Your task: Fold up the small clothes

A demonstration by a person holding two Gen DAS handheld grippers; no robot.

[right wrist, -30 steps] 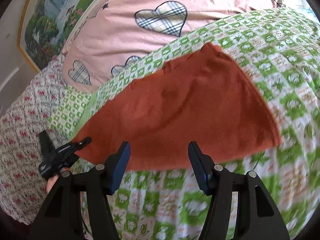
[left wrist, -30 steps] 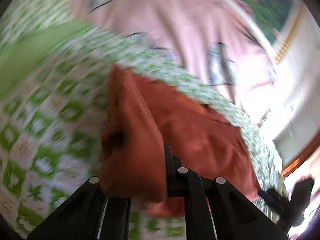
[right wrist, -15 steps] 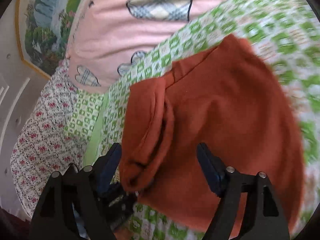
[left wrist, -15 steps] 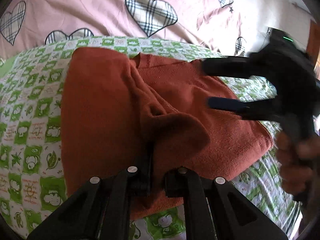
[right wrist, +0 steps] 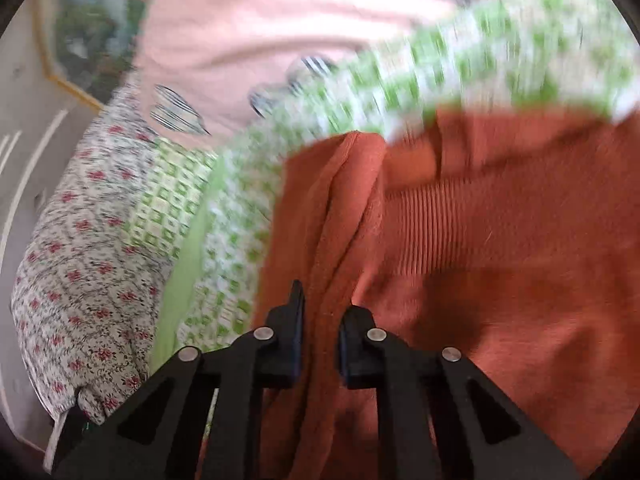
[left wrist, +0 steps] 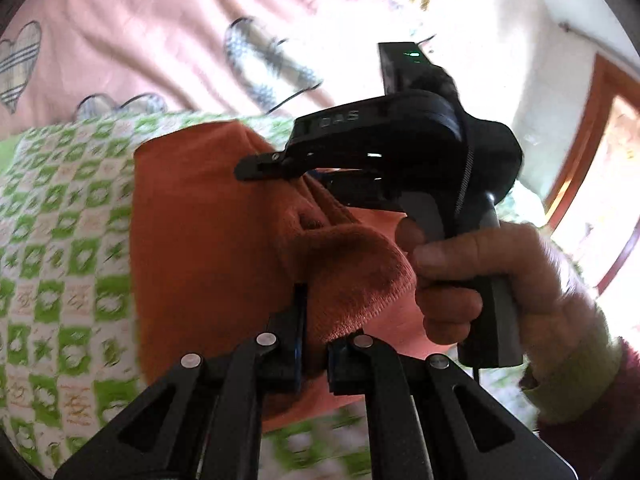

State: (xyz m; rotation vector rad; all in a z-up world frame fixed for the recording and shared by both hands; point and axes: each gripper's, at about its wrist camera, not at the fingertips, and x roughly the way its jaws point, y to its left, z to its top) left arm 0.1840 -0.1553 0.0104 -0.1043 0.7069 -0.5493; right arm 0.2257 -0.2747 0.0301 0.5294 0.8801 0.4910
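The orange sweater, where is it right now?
The orange sweater lies on the green checked blanket below the pink heart sheet, pinched by the left hand-held gripper and the right hand-held gripper.

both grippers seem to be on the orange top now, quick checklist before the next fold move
1. Left gripper shut on the orange garment: ok, a fold of cloth sits between its fingers.
2. Right gripper shut on the same garment: ok, a bunched edge runs between its fingers.
3. Grippers apart from each other: cannot tell, the right gripper is very close in the left wrist view.
4. Garment flat on the green checked sheet: not ok, it is bunched.
5. Sharp view: not ok, the right wrist view is blurred.
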